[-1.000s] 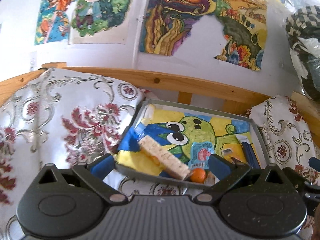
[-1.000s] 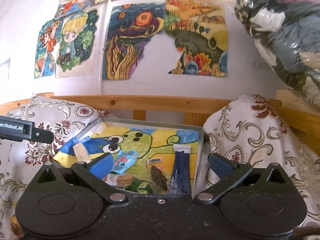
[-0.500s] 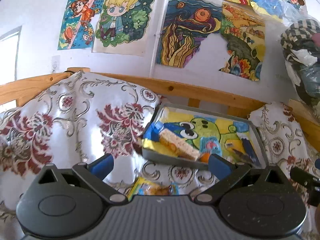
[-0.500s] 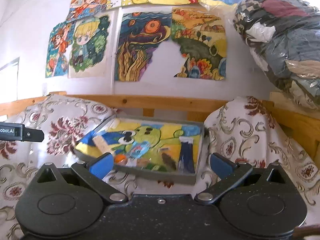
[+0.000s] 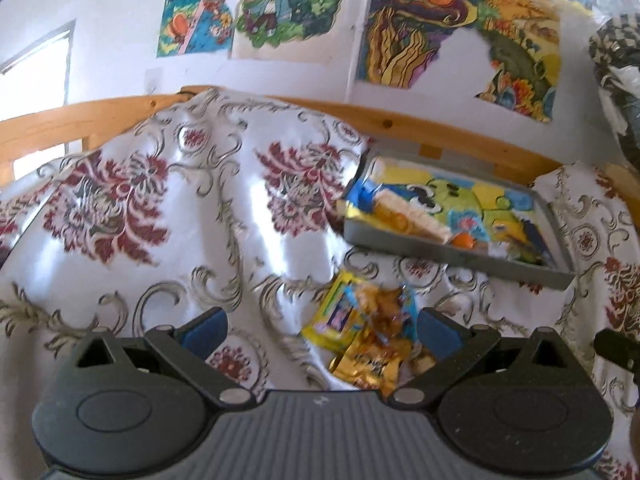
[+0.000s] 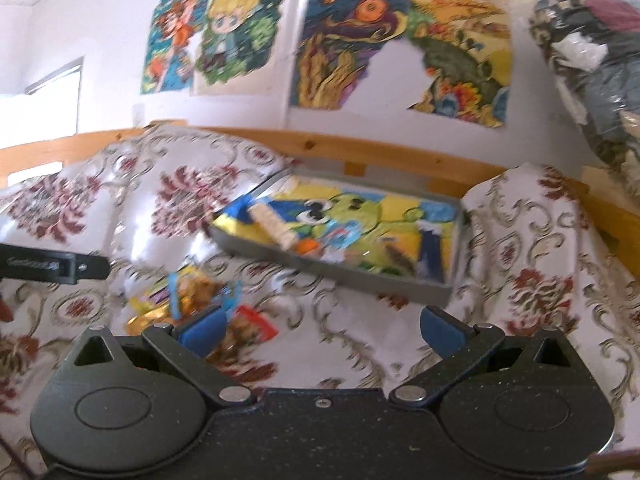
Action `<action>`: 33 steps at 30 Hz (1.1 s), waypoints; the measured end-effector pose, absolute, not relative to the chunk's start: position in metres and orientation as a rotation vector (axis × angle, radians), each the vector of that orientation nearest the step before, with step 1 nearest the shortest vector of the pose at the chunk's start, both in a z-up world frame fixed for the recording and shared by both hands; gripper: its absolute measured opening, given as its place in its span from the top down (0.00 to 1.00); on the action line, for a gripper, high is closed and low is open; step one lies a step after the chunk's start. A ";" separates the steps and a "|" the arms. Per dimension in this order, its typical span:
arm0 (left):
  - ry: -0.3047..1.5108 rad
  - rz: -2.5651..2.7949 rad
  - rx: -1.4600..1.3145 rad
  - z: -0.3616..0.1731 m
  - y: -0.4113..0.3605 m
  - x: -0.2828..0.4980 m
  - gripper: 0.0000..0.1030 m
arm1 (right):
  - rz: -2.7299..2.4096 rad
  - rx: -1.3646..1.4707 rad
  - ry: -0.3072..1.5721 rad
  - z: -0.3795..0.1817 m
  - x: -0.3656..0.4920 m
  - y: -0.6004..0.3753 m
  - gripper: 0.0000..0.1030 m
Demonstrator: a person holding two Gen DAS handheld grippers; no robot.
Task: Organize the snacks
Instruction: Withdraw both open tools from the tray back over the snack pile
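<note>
Both grippers are now drawn back from the shallow grey metal tray (image 5: 452, 254), revealing loose foil snack packets (image 5: 368, 340) before it. The left gripper (image 5: 322, 330) and right gripper (image 6: 320, 328) are held spread, empty. One packet should be pinched singly at its edge.

grey tray (image 6: 340, 276) of snacks beyond wide-apart right gripper (image 6: 322, 326) fingers

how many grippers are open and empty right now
2. The left gripper hangs open above the loose pile of foil snack packets on the floral cloth; the right gripper is open over the cloth before the grey tray.
</note>
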State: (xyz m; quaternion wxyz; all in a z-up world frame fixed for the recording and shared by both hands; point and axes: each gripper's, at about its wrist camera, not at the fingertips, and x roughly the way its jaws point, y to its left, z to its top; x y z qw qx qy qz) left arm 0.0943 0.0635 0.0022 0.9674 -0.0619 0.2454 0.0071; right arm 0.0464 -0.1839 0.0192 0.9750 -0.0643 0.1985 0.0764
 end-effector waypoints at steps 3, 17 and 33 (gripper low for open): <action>0.512 0.016 -0.118 -0.002 0.066 0.092 0.00 | 0.189 -0.137 0.434 0.014 0.044 -0.175 0.01; 0.596 0.012 -0.091 -0.017 0.071 0.090 0.00 | 0.281 -0.188 0.557 -0.011 0.051 -0.151 0.01; 0.652 0.006 -0.073 -0.027 0.089 0.101 0.00 | 0.348 -0.172 0.580 -0.029 0.060 -0.137 0.01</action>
